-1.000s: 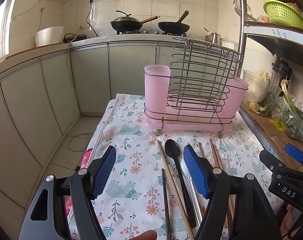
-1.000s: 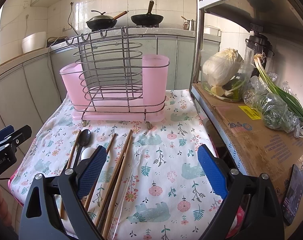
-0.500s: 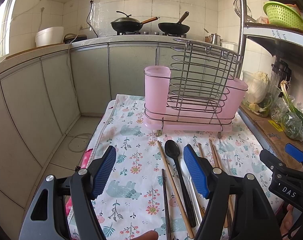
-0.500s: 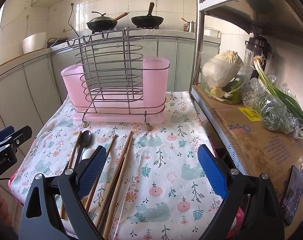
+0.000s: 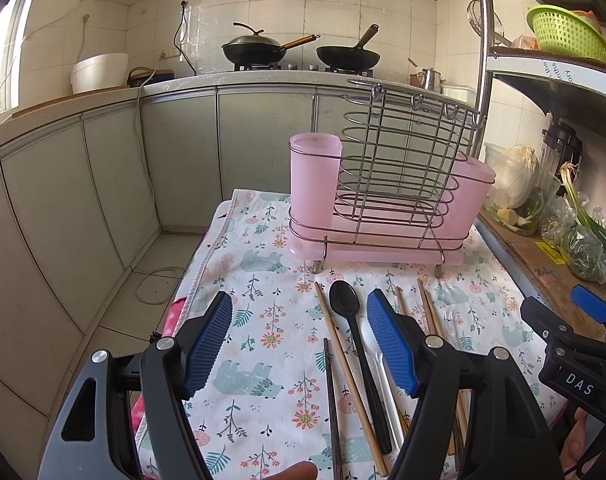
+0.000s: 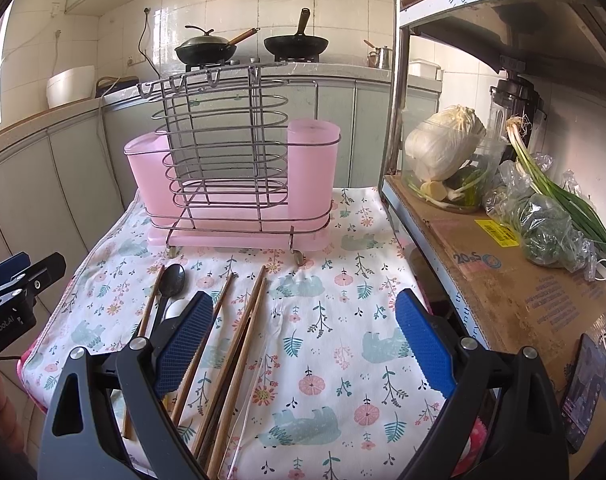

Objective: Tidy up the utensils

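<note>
Nothing on the table has shifted over the last second; both grippers hover as before, so sorting has not started. Left gripper (image 5: 299, 338), fingers wide and empty, hangs above the floral cloth (image 5: 259, 264). Just right lie wooden chopsticks (image 5: 345, 376) and a black spoon (image 5: 353, 340). Right gripper (image 6: 303, 338) is wide too. Behind stands the pink utensil rack (image 5: 387, 196), holding nothing.

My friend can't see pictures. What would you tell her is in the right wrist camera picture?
An open blue-padded right gripper hovers over a floral tablecloth where brown wooden chopsticks and a black plastic spoon lie loose. Behind them stands an empty wire rack with pink plastic cups, and bagged vegetables sit on a shelf to the right.
</note>
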`<state>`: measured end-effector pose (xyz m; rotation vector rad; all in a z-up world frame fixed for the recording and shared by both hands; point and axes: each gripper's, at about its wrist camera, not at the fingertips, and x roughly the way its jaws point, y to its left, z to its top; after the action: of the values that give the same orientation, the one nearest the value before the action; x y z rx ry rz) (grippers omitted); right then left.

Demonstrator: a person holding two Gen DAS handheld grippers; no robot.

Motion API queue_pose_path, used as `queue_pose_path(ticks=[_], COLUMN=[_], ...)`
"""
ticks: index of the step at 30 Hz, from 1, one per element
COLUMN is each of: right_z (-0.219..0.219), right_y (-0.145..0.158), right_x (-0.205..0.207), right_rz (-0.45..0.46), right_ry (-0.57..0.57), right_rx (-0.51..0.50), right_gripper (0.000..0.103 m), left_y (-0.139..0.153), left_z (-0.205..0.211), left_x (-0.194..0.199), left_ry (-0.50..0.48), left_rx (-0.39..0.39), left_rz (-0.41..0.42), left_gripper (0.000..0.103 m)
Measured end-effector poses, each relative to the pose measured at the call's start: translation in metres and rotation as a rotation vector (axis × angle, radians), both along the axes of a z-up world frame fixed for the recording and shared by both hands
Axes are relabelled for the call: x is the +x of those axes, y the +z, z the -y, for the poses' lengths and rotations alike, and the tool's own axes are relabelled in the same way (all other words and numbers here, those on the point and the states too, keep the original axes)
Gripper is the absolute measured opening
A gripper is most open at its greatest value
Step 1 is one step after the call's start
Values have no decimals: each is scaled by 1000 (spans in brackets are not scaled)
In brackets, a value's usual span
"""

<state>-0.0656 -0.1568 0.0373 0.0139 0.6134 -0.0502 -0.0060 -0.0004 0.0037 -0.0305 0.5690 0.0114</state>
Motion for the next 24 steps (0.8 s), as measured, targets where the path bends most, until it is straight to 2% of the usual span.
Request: queue_pose_path(ticks=[9,16,19,24], right_z=[7,22,28,35], right_y=[3,-5,-12,-28], right_x=[5,22,31,43], right_rz=[-23,-145,-202,-304], right_ry=[5,52,75,105], right_rx=[26,136,205,313], right_gripper=[93,93,90,69], left_y=[12,5,-4,-24], left_z=[-10,-37,-46,-50], left_x=[5,27,39,57], left_ry=[-33,-78,-111,-161], left_rx=[-18,-116,-163,-246], left_rz=[-14,-148,-233,-382], left_gripper=[69,69,60,42])
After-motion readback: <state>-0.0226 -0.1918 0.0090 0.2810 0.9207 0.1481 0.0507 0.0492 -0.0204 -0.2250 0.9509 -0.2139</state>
